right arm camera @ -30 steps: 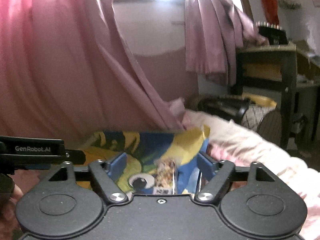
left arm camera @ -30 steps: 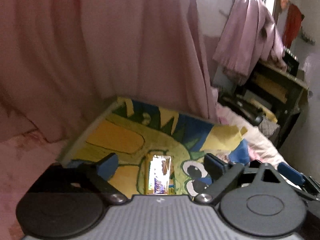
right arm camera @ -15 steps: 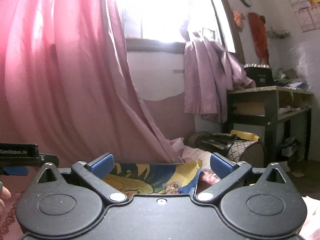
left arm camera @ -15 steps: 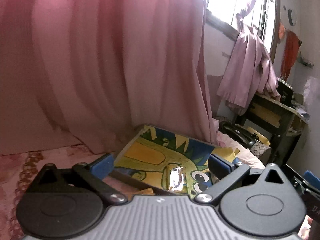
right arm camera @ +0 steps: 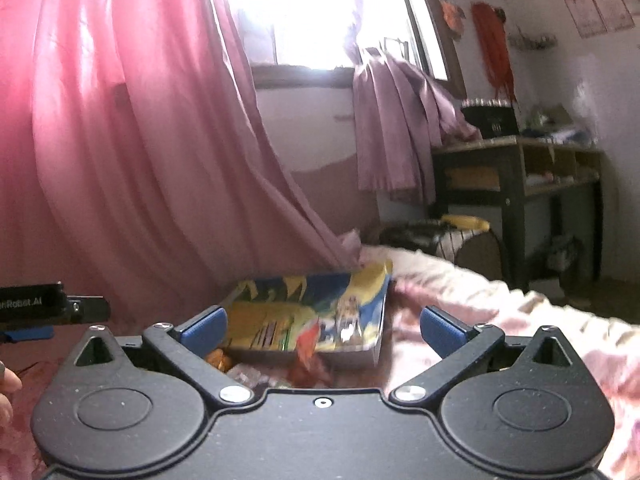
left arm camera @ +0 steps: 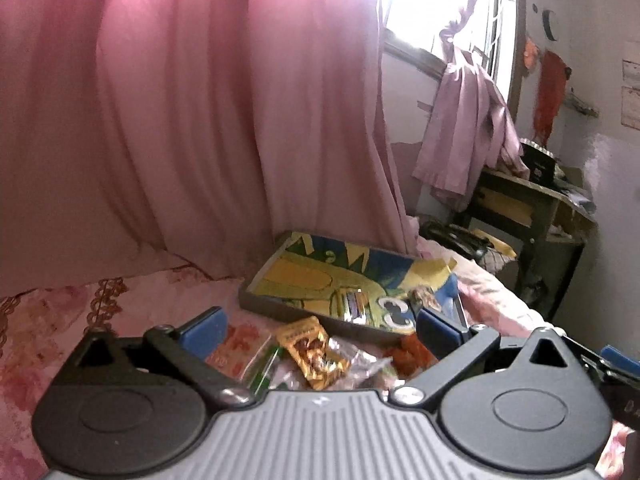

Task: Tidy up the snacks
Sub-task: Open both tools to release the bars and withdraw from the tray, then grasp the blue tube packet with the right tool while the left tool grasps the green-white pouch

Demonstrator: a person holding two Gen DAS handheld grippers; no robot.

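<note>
Starting at your left, the pink patterned bedspread runs under everything, with the pink curtain hanging behind it. Your left gripper stands with its jaws spread wide and nothing between the pads.

Just ahead of it lies the loose heap of snacks: a pale red-printed packet nearest the left finger, then a gold snack packet almost on the gripper's centre line, its long axis running near to far with a slight slant to the right, then an orange-red packet close to the right finger.

Beyond the heap sits the cartoon-printed tray, already holding a silvery wrapper near its middle and a small brown packet toward its right end.

Further right, your right gripper is also fully spread and empty. From it the tray lies straight ahead, and the heap shows only as a few wrappers low between its fingers, mostly hidden by the gripper body.

Judging by this, the gold packet is the natural next pick and your left hand is better lined up: it lies directly ahead and below, so you would close across its short width.
</note>
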